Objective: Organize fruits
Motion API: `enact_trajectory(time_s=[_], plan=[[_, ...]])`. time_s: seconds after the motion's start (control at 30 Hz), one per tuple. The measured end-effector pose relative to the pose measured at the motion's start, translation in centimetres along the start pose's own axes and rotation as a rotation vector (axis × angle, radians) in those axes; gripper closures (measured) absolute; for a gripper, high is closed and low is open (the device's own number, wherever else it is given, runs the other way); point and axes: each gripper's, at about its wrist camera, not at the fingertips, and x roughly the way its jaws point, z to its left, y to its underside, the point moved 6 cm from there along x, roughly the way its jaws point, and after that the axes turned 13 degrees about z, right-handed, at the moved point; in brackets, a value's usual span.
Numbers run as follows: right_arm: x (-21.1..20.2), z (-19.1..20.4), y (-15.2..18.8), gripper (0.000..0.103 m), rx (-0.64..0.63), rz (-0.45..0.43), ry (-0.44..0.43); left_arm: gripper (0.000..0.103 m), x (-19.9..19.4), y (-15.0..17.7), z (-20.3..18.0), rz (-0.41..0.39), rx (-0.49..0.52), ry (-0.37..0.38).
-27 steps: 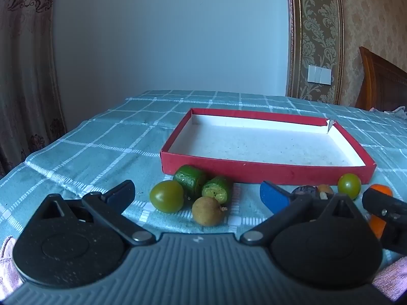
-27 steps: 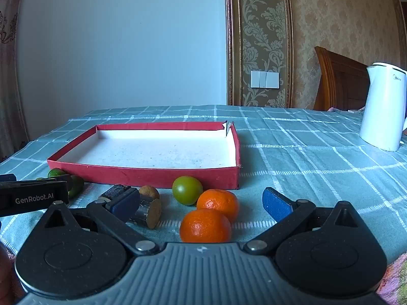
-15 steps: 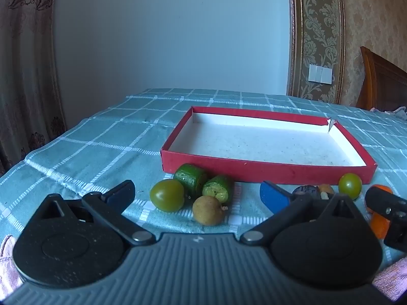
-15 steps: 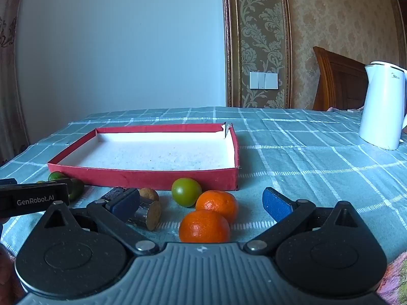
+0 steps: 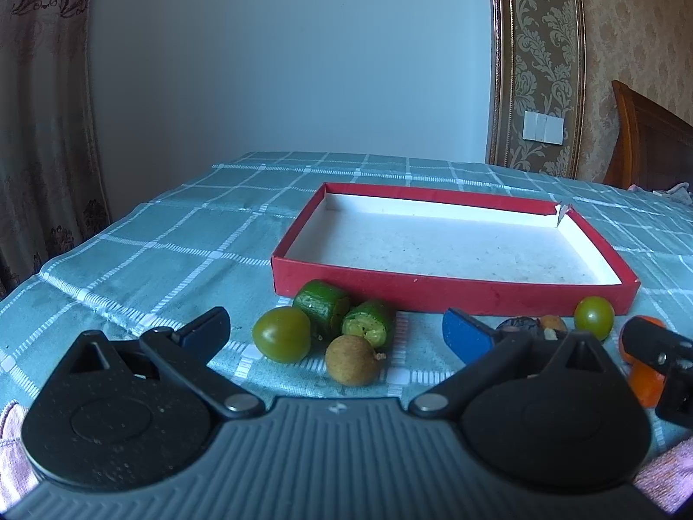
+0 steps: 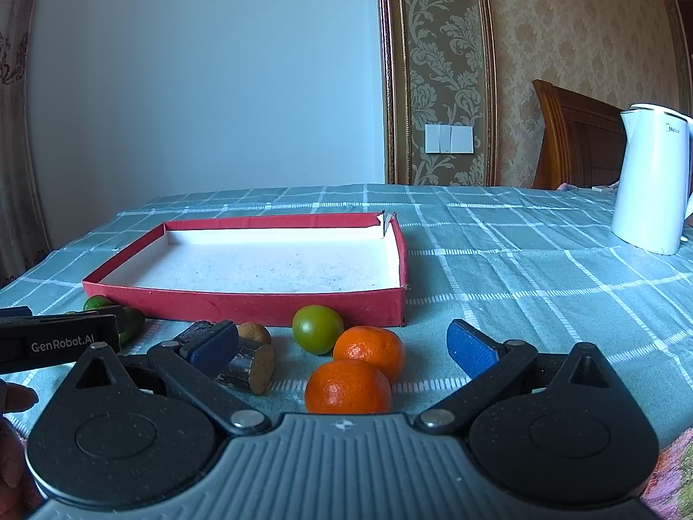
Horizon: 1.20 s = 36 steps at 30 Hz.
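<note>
A shallow red box with a white floor lies on the checked cloth; it also shows in the right wrist view. In front of it lie a green tomato, two green cut pieces, a brown longan and a second green tomato. My left gripper is open just short of them. My right gripper is open around two oranges, with a green tomato beyond and a dark cut stick by the left finger.
A white electric kettle stands at the far right of the table. A wooden chair back is behind it. A curtain hangs at the left. The left gripper's body shows at the right view's left edge.
Both grippers have risen slightly and tipped a little, so the box and fruit sit a bit lower in view. Nothing has been grasped or moved.
</note>
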Motion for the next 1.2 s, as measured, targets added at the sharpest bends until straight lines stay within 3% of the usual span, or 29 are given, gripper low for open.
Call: enact_trajectory(time_s=[1.2], plan=[[0.20,-0.38,0.06,0.000,0.027,0.008,-0.014,0.000,0.20,0.25,0.62,0.019,-0.051,0.038]])
